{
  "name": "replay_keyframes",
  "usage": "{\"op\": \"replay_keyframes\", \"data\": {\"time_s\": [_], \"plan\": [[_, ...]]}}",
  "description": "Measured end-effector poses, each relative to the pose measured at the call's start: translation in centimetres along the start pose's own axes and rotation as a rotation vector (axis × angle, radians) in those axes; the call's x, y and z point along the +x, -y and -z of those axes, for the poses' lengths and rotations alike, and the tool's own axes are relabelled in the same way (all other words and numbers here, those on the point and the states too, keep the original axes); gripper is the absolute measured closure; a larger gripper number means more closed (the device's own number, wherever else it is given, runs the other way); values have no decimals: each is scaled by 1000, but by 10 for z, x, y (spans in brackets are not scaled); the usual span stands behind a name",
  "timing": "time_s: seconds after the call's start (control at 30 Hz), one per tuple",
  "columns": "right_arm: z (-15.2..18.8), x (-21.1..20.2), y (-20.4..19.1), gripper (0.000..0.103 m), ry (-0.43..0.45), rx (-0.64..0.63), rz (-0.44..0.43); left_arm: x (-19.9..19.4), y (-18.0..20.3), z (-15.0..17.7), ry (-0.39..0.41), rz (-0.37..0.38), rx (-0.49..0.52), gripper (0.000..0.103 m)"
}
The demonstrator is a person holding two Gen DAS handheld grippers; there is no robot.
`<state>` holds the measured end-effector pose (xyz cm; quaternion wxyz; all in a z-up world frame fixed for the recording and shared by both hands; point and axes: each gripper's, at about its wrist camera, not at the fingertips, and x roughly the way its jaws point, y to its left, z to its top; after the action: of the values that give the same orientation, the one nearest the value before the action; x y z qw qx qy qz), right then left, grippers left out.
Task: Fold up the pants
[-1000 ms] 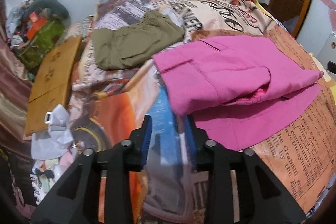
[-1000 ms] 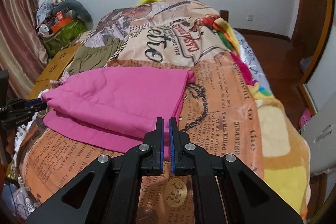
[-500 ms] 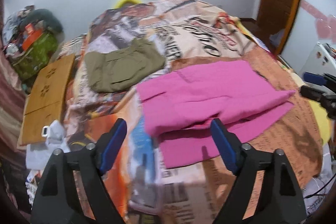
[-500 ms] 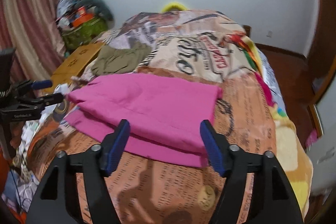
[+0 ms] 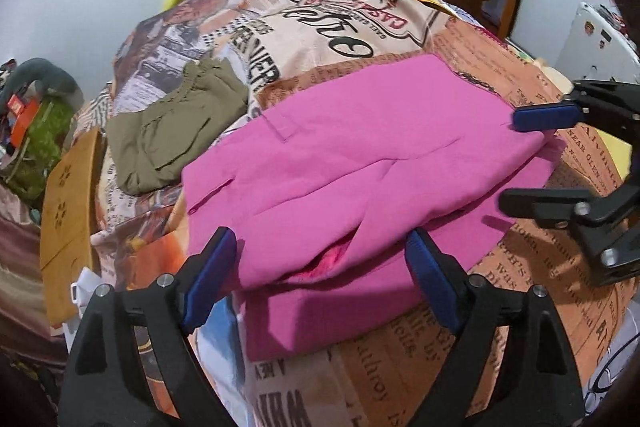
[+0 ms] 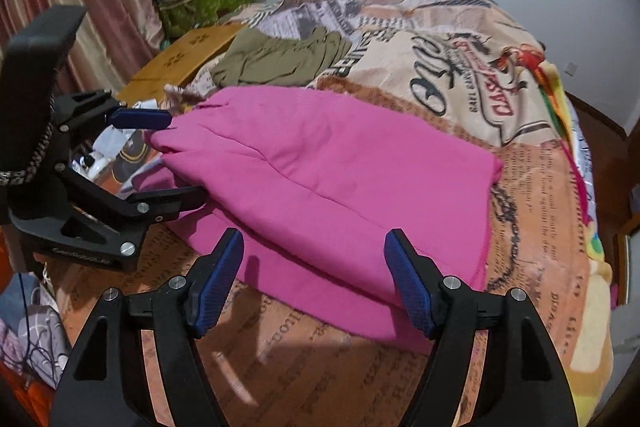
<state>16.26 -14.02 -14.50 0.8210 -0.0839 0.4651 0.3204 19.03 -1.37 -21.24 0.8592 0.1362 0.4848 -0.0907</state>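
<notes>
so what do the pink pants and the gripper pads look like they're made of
Pink pants: soft matte woven or knit cloth, likely cotton; they crease and drape with no shine. Left gripper pads: blue, matte, probably rubber or textured plastic; a fine grid pattern shows on the right gripper pads.

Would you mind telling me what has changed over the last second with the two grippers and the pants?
Both the left gripper and the right gripper went from closed to wide open and moved in toward the pink pants; neither holds anything. The pink pants stay folded, and the olive pants stay put.
</notes>
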Motion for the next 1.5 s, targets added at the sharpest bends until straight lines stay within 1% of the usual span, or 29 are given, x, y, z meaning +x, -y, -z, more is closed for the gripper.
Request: {"op": "replay_keyframes", "data": {"time_s": [0.2,0.23,0.27,0.3,0.33,0.37,0.4,0.43,0.47,0.5,0.53,0.6,0.63,0.67,0.8,0.9,1.03,1.13,1.27,1.33,1.43,1.5], "plan": [[-3,19,1,33,-54,-29,-41,8,4,-7,-19,32,12,16],[-4,21,0,35,-58,-35,-42,9,5,-7,-21,36,14,16],[-5,21,0,43,-55,-40,-45,10,6,-8,-23,41,17,16],[-6,21,0,48,-49,-43,-54,10,7,-8,-24,49,20,16],[-7,21,0,59,-46,-44,-61,10,7,-8,-26,58,23,16],[-9,20,0,68,-42,-44,-61,11,9,-9,-31,72,28,16],[-9,20,0,73,-35,-48,-61,11,9,-9,-30,73,30,16],[-10,19,0,84,-29,-54,-65,11,10,-8,-28,71,31,17],[-11,18,0,90,-25,-57,-65,10,11,-9,-19,66,29,23],[-10,16,-1,91,-14,-62,-65,10,10,-9,-12,59,25,35],[-10,14,-1,94,-3,-67,-65,9,9,-9,-8,50,23,40],[-10,10,-3,95,19,-82,-56,7,8,-8,5,28,17,62],[-10,7,-3,96,33,-88,-51,5,8,-8,19,14,18,68],[-11,5,-4,96,42,-91,-51,2,9,-8,31,-1,24,77],[-11,-7,-7,96,79,-112,-36,-13,15,-7,68,-22,47,88],[-11,-13,-7,96,93,-126,-19,-22,20,-7,81,-15,59,89],[-5,-18,-5,96,87,-119,-24,-25,26,-2,71,10,59,89],[0,-15,-5,96,64,-114,-27,-22,31,4,55,16,66,89],[9,-8,-5,94,11,-85,-45,-13,33,11,6,35,48,89],[12,-5,-6,94,-5,-66,-54,-12,32,15,-2,43,36,87],[15,-4,-5,92,-23,-45,-53,-14,30,20,-8,49,25,81],[18,-5,-3,88,-36,-20,-60,-17,27,24,-7,51,13,69]]}}
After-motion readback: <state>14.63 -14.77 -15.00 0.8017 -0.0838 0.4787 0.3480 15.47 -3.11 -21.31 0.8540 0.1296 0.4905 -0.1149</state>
